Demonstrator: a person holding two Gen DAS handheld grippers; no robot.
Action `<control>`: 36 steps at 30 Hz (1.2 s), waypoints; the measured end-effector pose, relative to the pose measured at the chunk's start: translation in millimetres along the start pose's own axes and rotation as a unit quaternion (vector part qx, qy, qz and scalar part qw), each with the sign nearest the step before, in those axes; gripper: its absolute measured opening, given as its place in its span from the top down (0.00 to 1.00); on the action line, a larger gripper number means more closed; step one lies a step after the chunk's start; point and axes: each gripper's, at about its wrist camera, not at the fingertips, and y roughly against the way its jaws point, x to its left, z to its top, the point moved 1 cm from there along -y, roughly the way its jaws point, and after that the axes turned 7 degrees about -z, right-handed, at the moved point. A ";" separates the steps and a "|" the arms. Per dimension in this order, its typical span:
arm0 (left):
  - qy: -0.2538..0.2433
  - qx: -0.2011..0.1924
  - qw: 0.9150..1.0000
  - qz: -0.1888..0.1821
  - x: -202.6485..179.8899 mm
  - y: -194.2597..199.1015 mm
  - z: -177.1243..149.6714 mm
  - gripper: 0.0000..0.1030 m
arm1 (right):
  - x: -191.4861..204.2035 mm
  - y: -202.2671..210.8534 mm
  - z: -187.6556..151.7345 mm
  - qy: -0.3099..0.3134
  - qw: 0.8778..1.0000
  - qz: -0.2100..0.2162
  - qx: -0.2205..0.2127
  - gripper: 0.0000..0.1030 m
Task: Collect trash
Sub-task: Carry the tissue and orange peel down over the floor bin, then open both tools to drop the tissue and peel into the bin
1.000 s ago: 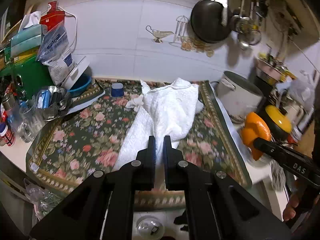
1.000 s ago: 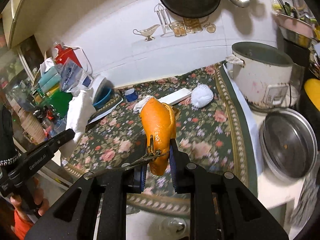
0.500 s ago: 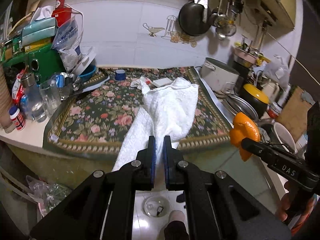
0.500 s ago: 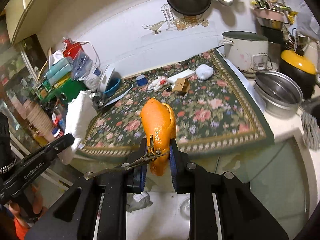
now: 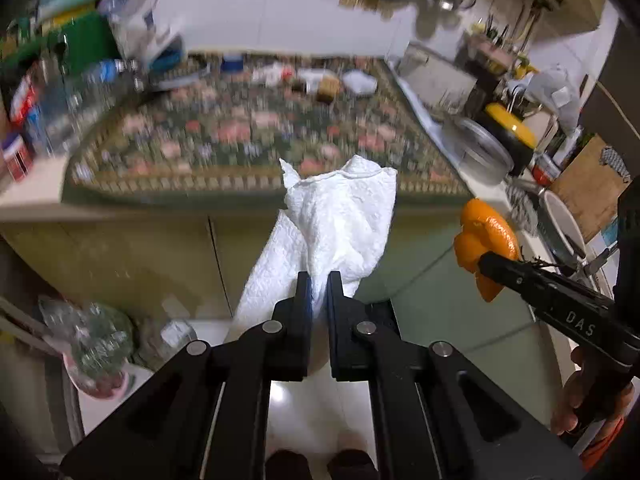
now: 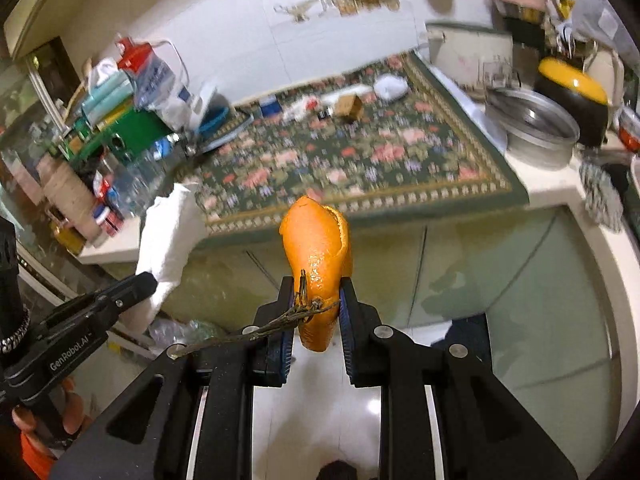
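My left gripper (image 5: 319, 280) is shut on a white paper towel (image 5: 340, 216) that hangs in front of the counter's edge, above the floor. My right gripper (image 6: 316, 292) is shut on an orange peel (image 6: 318, 240) with a dry twig (image 6: 280, 318) caught at its left finger. The peel also shows in the left wrist view (image 5: 486, 240), and the towel in the right wrist view (image 6: 168, 232). Small trash lies at the back of the floral mat (image 6: 360, 160): a crumpled wrapper (image 6: 300, 106), a small brown box (image 6: 349, 105) and a white wad (image 6: 390, 86).
Cluttered bottles, bags and a green box (image 6: 124, 132) crowd the counter's left. A steel pan (image 6: 532, 124), a rice cooker (image 6: 468, 52) and a yellow-lidded pot (image 6: 572, 80) stand at the right. A clear plastic bag (image 5: 96, 344) lies on the floor at lower left, beside cabinet doors (image 6: 480, 264).
Both grippers have pulled back from the counter and dropped lower, keeping the towel and the peel. The view now takes in the cabinet fronts and the floor.
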 end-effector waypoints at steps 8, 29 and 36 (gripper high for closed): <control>0.040 0.058 0.997 0.008 -0.8 -94.2 -52.2 0.95 | -42.6 -59.7 -38.9 0.014 0.999 -0.004 0.052 0.82; 0.127 0.193 0.973 0.007 82.6 -356.4 -194.2 0.95 | -99.5 -274.3 -140.5 0.046 0.986 0.013 0.161 0.82; 0.118 0.188 0.975 -0.010 92.9 -404.6 -193.5 0.94 | -93.8 -311.9 -145.0 0.053 0.986 0.030 0.154 0.81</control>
